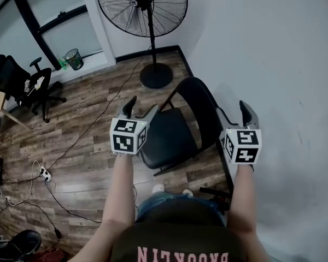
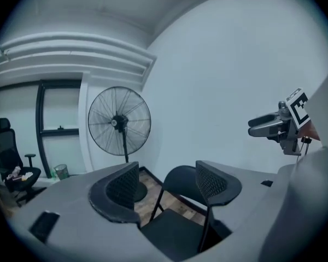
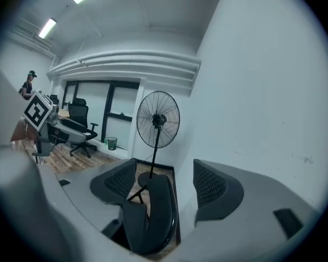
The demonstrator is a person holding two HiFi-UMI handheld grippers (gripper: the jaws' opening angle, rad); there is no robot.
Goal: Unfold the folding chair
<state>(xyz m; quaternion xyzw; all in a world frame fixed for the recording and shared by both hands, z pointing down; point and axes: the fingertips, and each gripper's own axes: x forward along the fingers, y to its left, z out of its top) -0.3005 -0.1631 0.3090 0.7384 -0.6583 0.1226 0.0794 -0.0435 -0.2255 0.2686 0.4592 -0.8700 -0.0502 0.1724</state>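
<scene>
- The wooden floor (image 1: pixel 87 146) fills the room. A white wall (image 1: pixel 273 48) runs along the right side.
- A black pedestal fan (image 1: pixel 144 7) stands at the far end, just beyond the task's chair.
- The folding chair (image 1: pixel 169 132) stands on the floor close to the right wall, straight ahead of the person. Its seat lies flat and its backrest is upright, so it looks fully opened already.
- Handling, as I judge it: a thin metal tube frame with a padded seat and back, stiff and fairly light. Its feet are likely to slide on smooth boards. The hinges are pinch spots. The top of the backrest or a bare frame tube gives a firmer hold than the slick padding.
- A black office chair (image 1: pixel 19 83) sits far left, well apart from everything in use.
- The left tongs (image 1: pixel 141 109) are spread and empty, held in the air above the seat's left edge. In their own view the chair shows in the gap between the jaws, lower and farther off, touching neither.
- The right tongs (image 1: pixel 247 112) are also spread and empty. They are raised between the backrest and the wall, to the right of the chair, with no contact.
- A small waste bin (image 1: pixel 74 59) stands by the far window.
- A power strip (image 1: pixel 44 174) with trailing cables lies on the floor at near left.
</scene>
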